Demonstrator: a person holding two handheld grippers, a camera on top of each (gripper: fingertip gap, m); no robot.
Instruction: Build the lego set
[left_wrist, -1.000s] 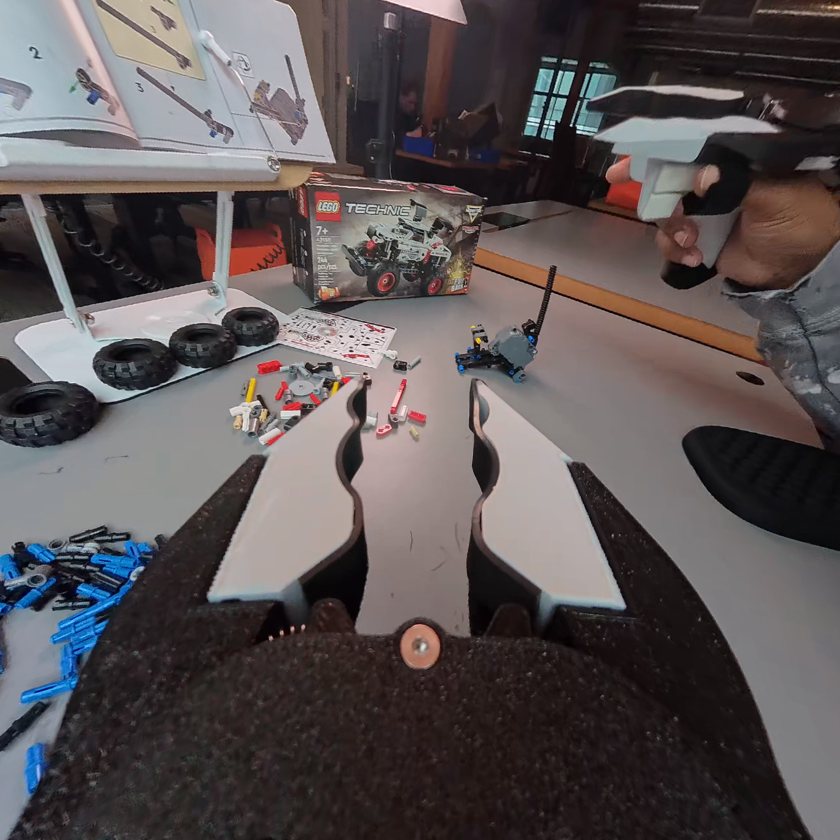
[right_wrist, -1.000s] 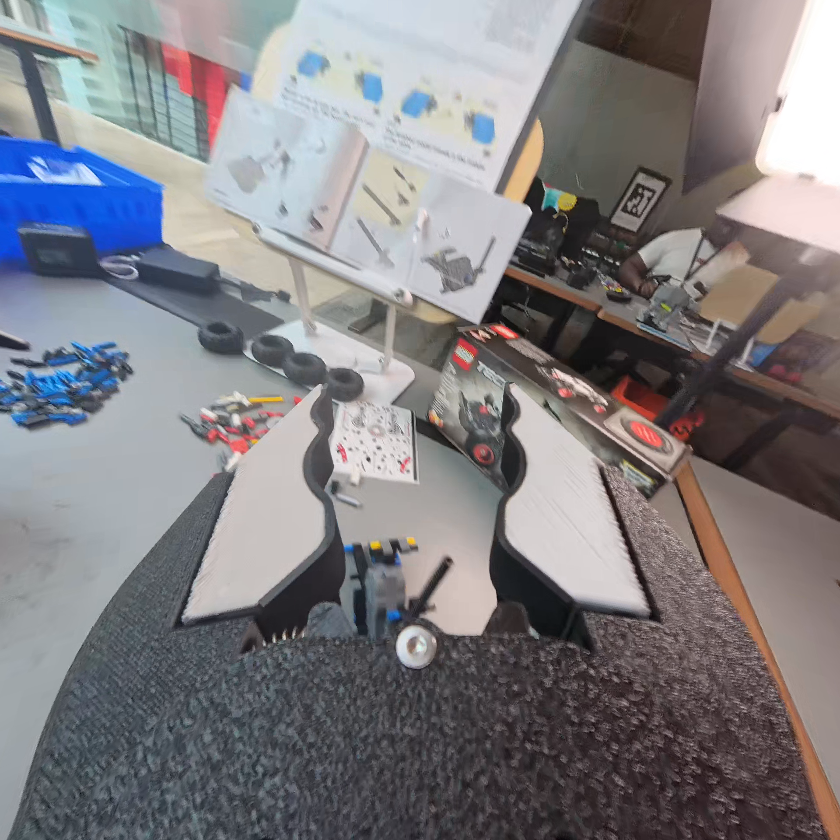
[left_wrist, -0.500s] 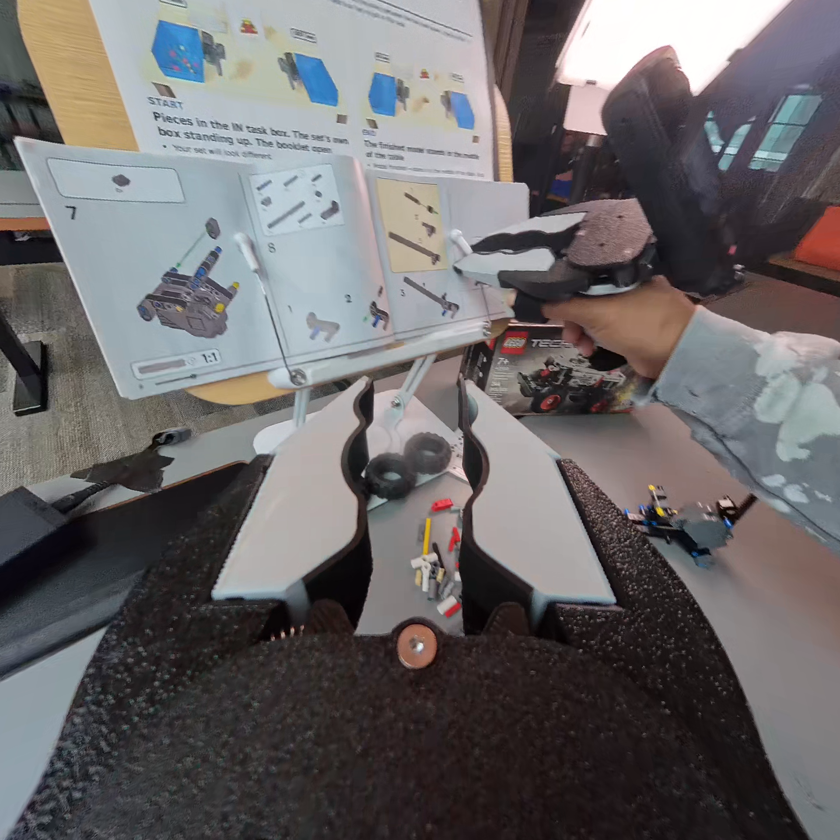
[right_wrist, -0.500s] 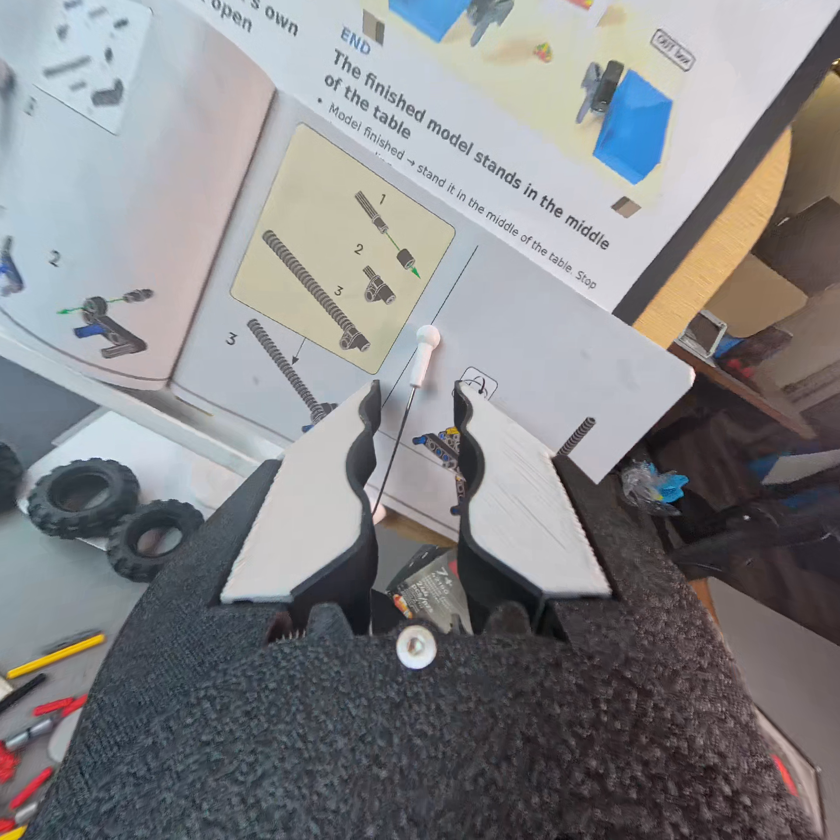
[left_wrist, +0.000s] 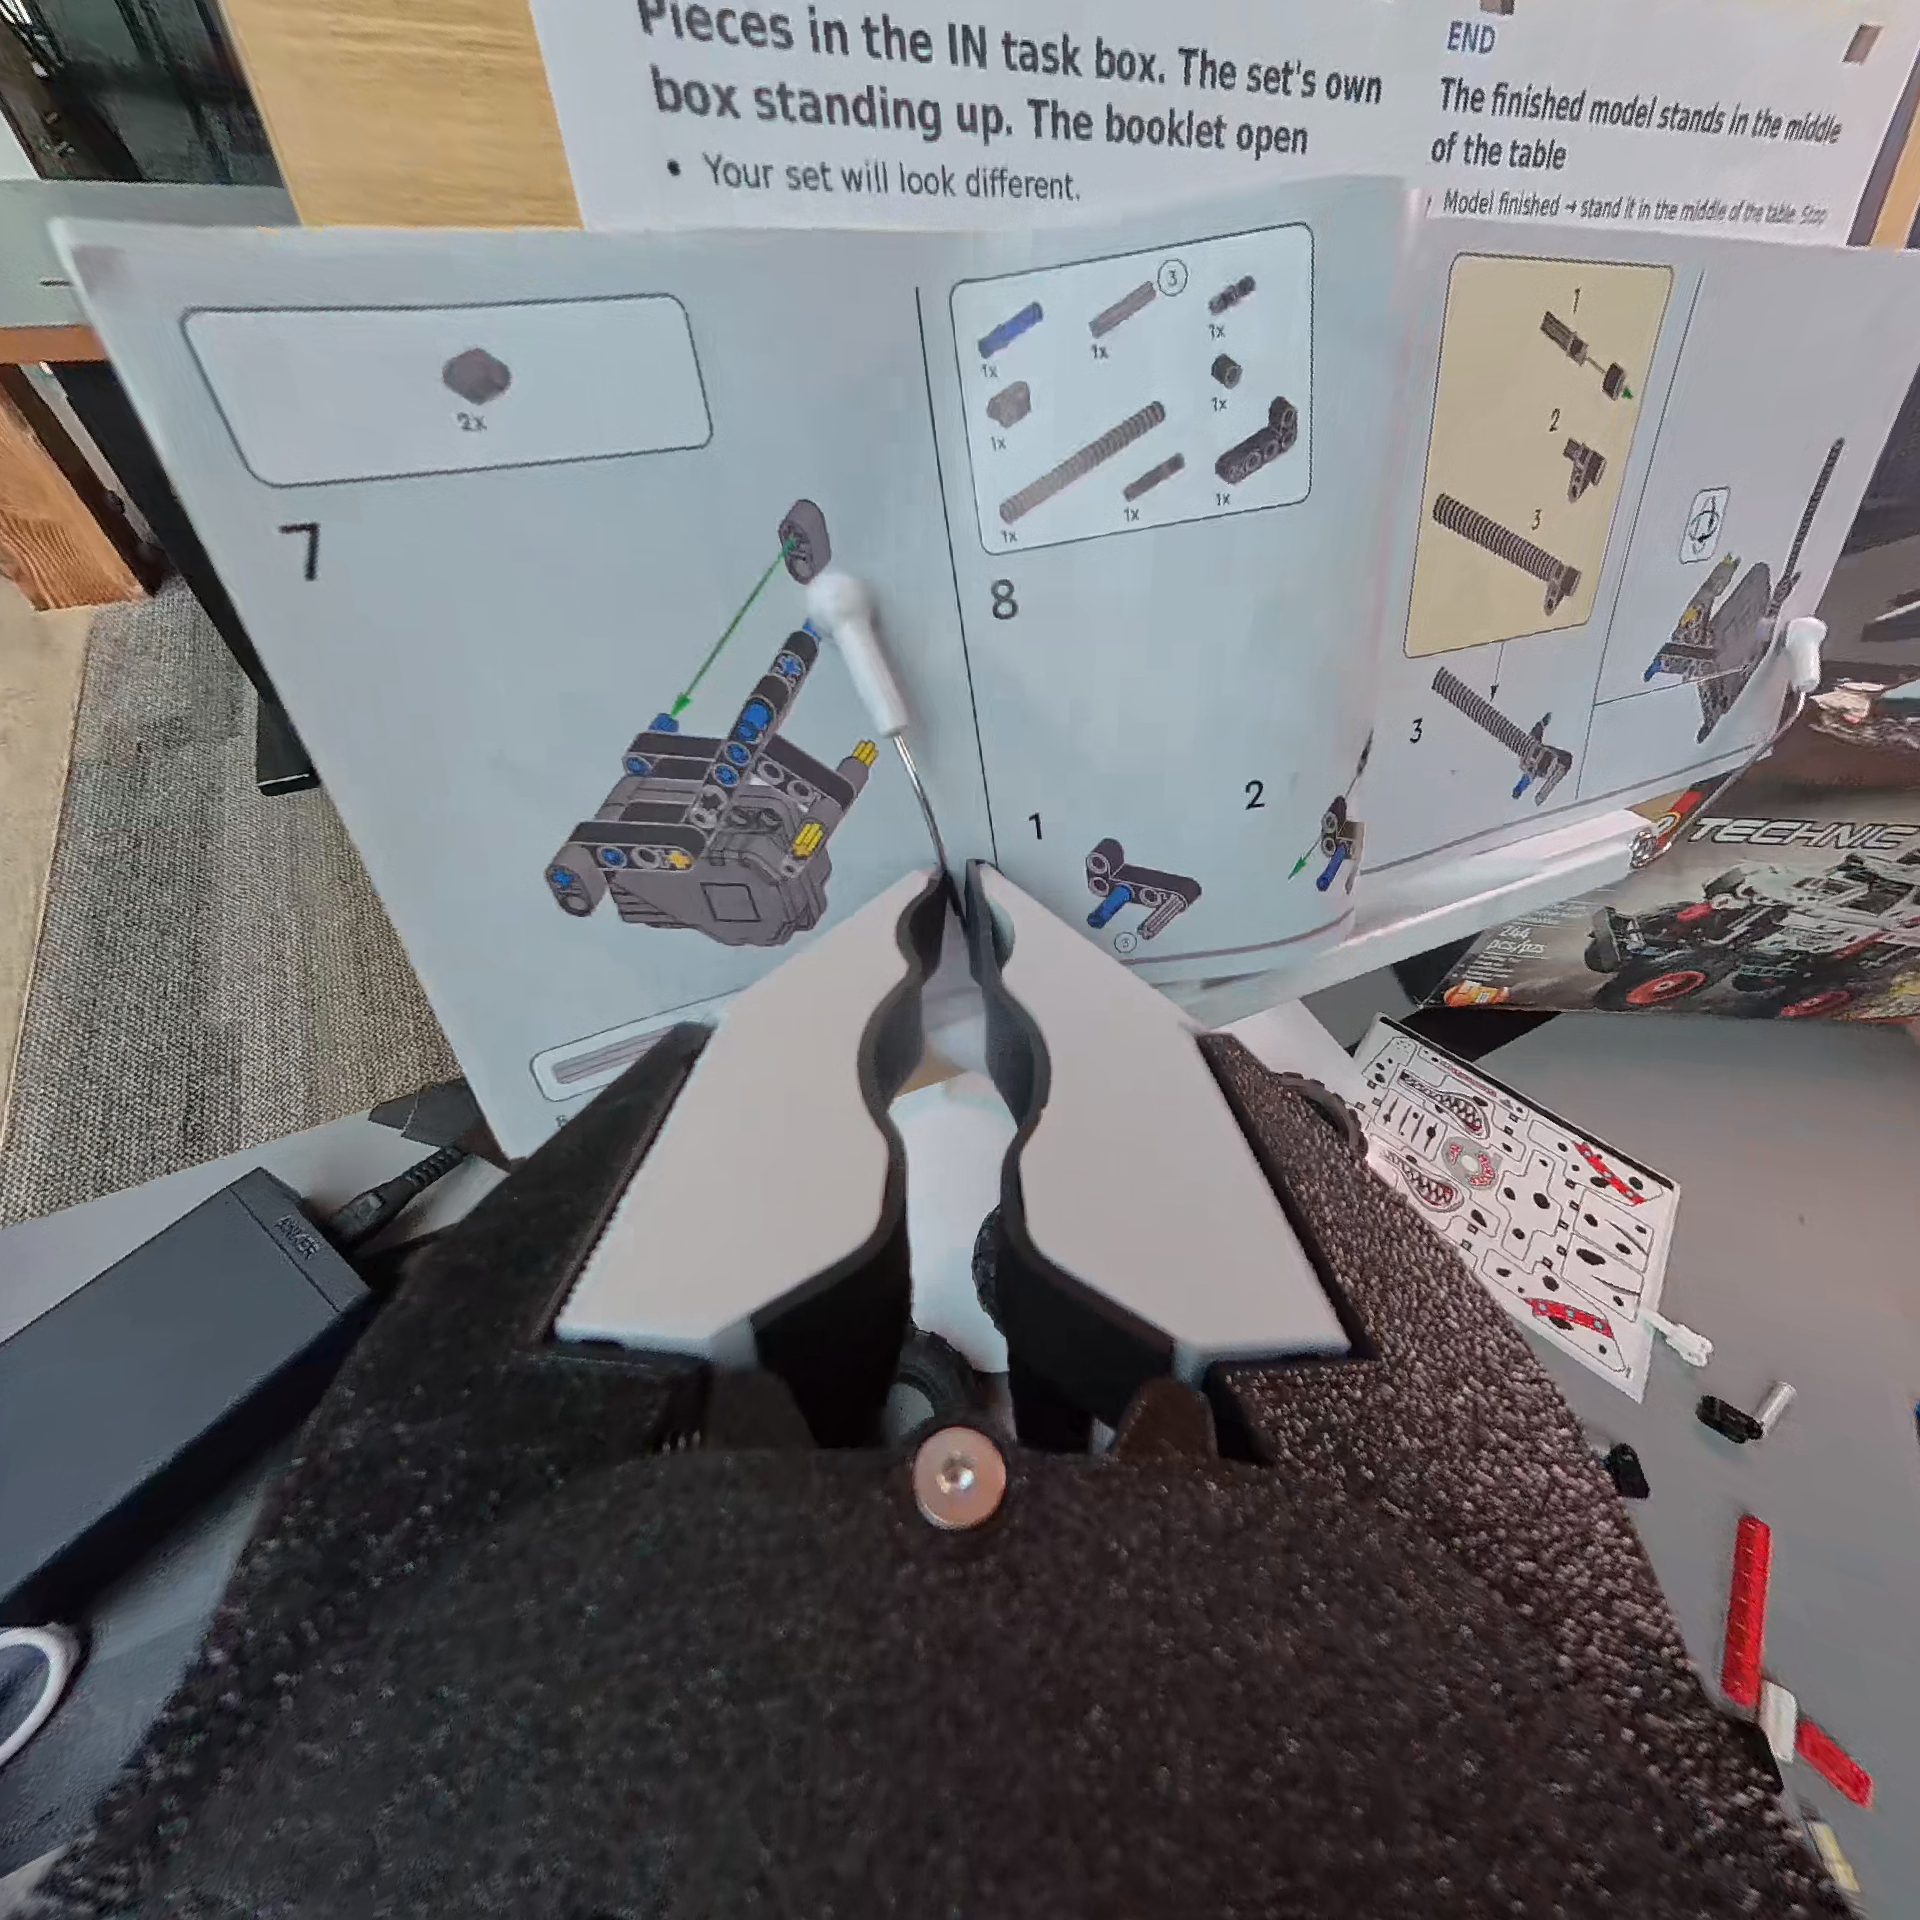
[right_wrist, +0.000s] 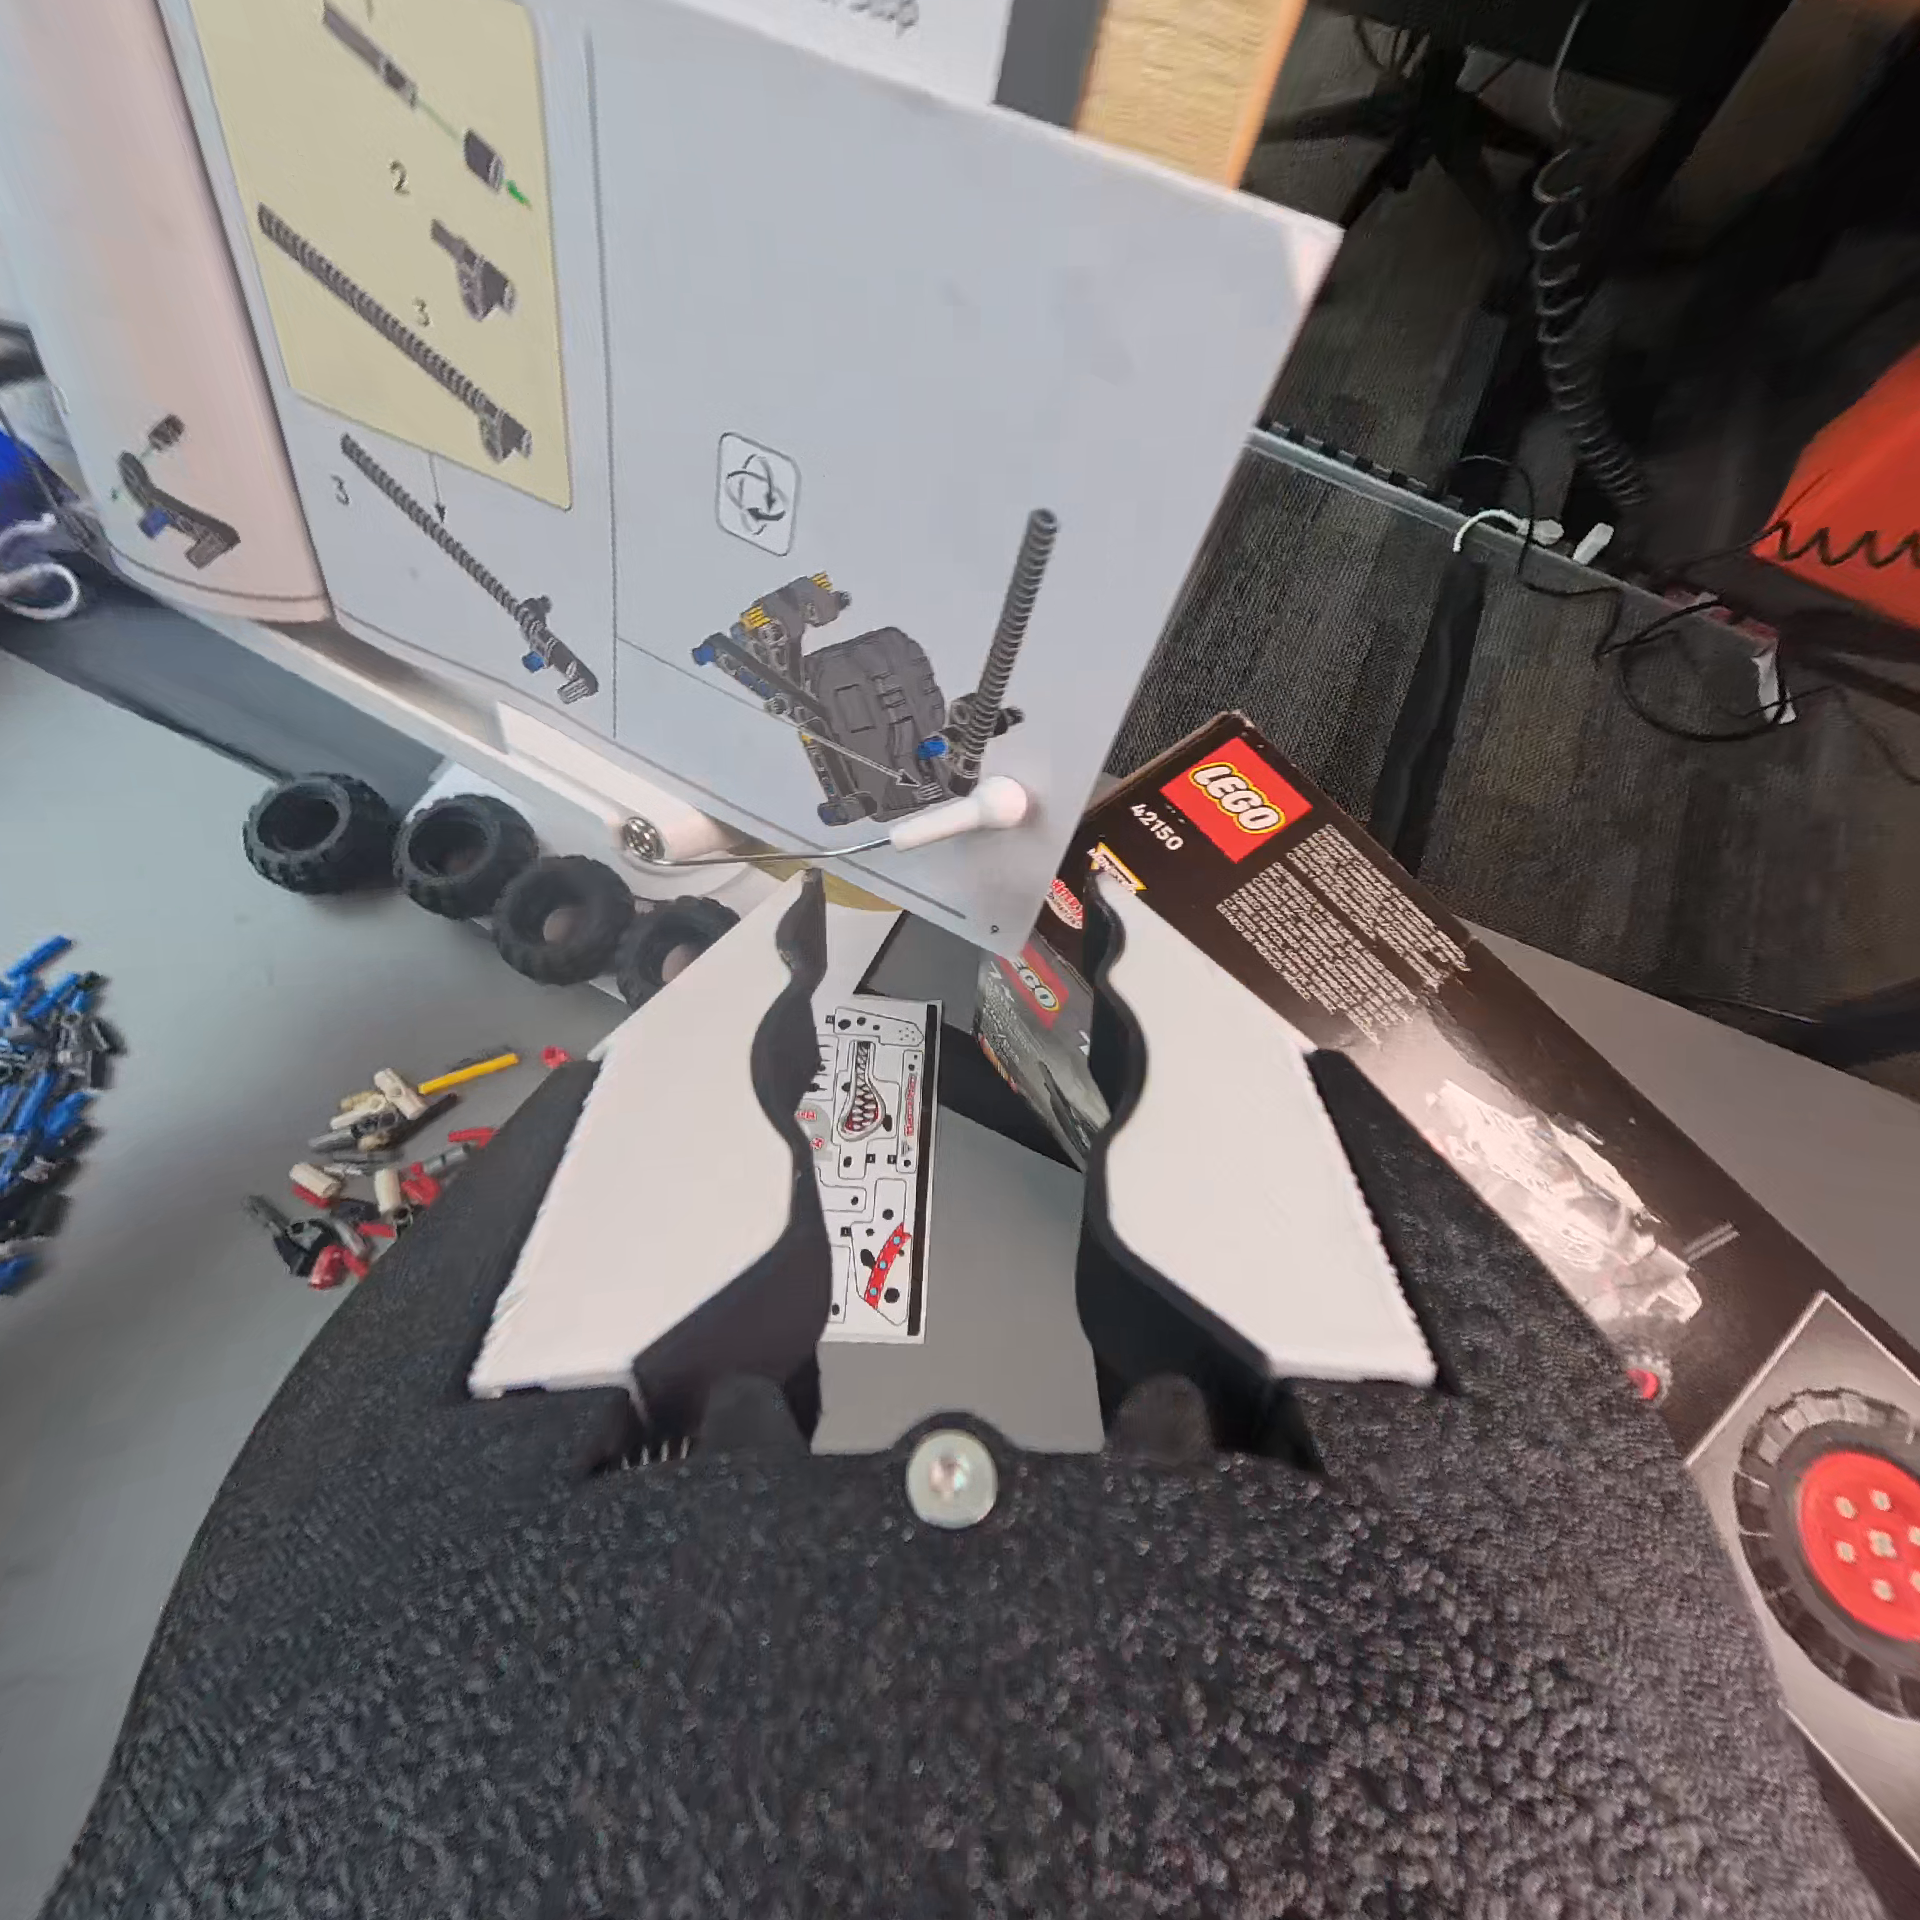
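Pale grey instruction booklet stands open on a white stand, spread across most of the left wrist view; pages show numbered build steps with part diagrams. Two white-tipped wire page holders pin it: one over the left page, one at the lower right corner of the right page. Left gripper is right up at the booklet's lower edge near the centre fold, tips nearly touching, clenched around the thin wire stem of the left page holder or just at it; contact with the wire itself cannot be confirmed. Right gripper sits just below the booklet's right corner, jaws released with a clear gap, nothing between them; the sticker sheet shows on the grey table through that gap. Set box lies just right of the stand, tilted, its end close to the booklet corner. Four black tyres lie in a row at the stand's base. Loose small parts, red, tan, grey and one yellow axle, form a pile left of the right gripper; a blue and black pin pile lies farther left at the frame edge. Left wrist view also shows a black power adapter at lower left and a red beam at lower right. A printed sheet stands behind the booklet.
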